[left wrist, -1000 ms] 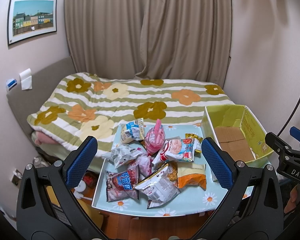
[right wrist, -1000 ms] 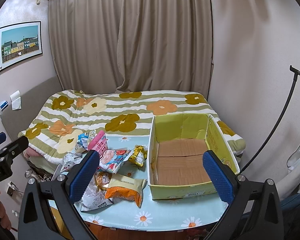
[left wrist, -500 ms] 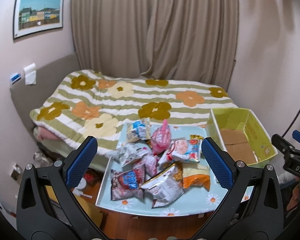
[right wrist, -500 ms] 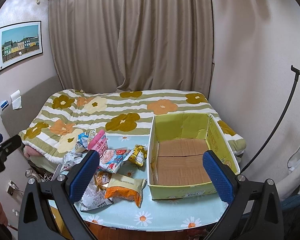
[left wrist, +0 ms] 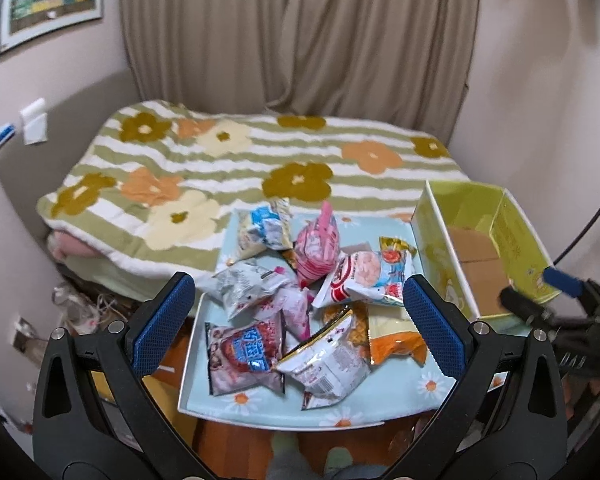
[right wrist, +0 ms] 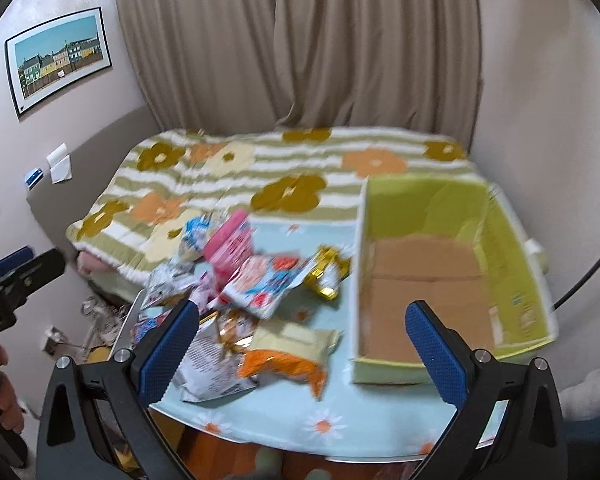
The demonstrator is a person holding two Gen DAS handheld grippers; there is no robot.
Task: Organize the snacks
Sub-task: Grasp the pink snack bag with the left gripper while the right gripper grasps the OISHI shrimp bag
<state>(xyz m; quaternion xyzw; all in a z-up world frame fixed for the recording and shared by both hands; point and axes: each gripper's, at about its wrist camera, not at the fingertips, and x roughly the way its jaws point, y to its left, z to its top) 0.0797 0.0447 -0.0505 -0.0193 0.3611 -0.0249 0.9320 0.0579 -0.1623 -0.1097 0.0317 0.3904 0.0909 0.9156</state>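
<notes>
Snack packets (left wrist: 296, 308) sit in a loose overlapping heap on the left part of the bench (left wrist: 384, 412), light-blue cloth with daisy print. Orange-and-cream bag (right wrist: 288, 354) lies at the near right edge of the heap, closest to the box. White-and-red prawn-cracker-style bag (left wrist: 366, 278) lies on top mid-heap; pink bag (left wrist: 318, 250) stands tilted behind it; gold-wrapped packet (right wrist: 328, 274) sits between heap and box. Blue-and-pink bag (left wrist: 244, 354) lies flat at the near left corner. Print is too blurred to read brands.

Yellow-green cardboard box (right wrist: 512, 276), open top, brown floor, nothing inside, stands on the right part of the bench, near the heap but not touching it as far as I can tell.

My left gripper (left wrist: 296, 320) hovers above the heap, jaws spread wide, holding nothing. My right gripper (right wrist: 300, 340) hovers over the gap between heap and box, jaws also spread wide, nothing between the pads. Neither touches a packet.

Bed (left wrist: 228, 168) with striped floral cover lies directly behind the bench. Right wrist view is motion-blurred.
</notes>
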